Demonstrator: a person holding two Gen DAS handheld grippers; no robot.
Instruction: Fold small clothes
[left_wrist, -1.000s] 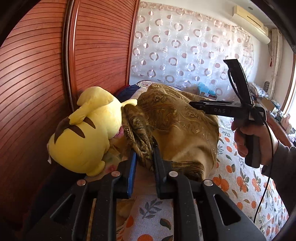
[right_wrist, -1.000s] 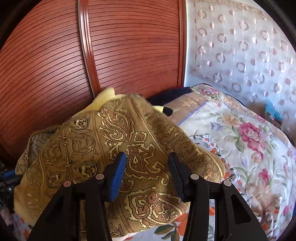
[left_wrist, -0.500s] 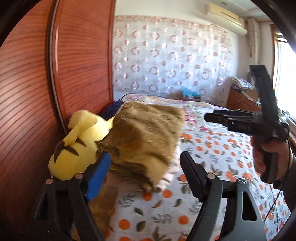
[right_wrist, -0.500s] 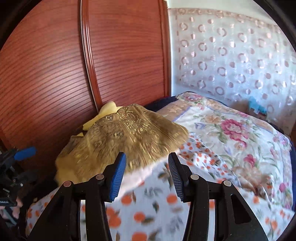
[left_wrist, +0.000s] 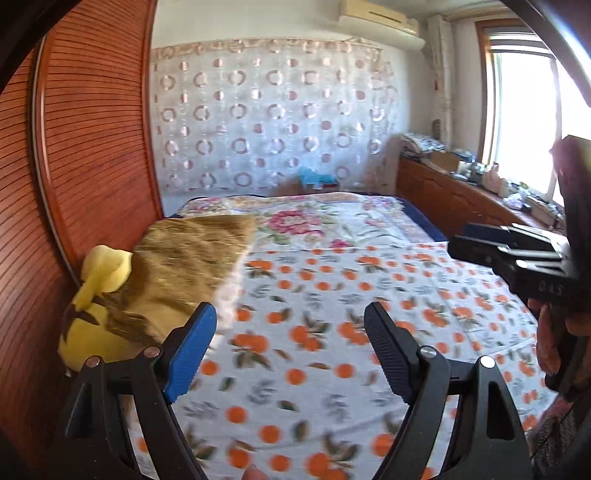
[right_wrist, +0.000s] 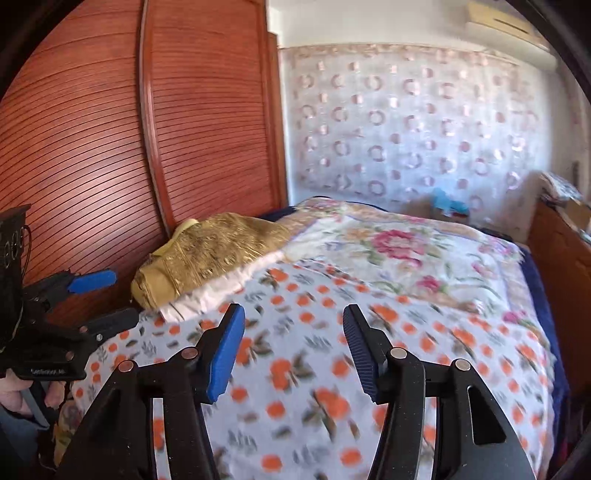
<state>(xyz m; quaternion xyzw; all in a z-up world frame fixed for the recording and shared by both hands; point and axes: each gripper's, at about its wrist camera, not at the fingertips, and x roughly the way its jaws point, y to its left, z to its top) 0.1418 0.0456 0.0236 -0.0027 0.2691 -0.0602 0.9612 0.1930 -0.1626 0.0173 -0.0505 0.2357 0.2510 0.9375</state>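
**Folded garment set aside; both grippers left empty**

The gold-brown paisley-patterned cloth garment (left_wrist: 192, 258) was seen lying in a folded bundle at the far left edge of the bed, against the reddish slatted wooden wardrobe door (left_wrist: 92, 147) and draped partly over a yellow plush toy with dark stripes (left_wrist: 99, 295). In the right wrist view a white cloth edge (right_wrist: 221, 284) showed beneath the bundle; whether it was a lining or a separate piece could not be told.

The left gripper (left_wrist: 291, 339) was held with its jaws spread wide, having just been opening, and nothing was found between them. The right gripper (right_wrist: 293, 343) was likewise parted over the bed, its jaws having just been opening further, with only the white bedsheet printed with oranges and green leaves (right_wrist: 332, 369) visible in the gap. Neither was touching the garment; both stood apart from it, nearer the camera side of the bed.

The step in hand was judged to be the release after a finished fold had been put on the pile. For the next move, another small garment would need to be located; none was visible on the open sheet in either view, so the grippers would presumably have to be turned toward a supply outside the frames, with jaws kept parted for the pick-up.
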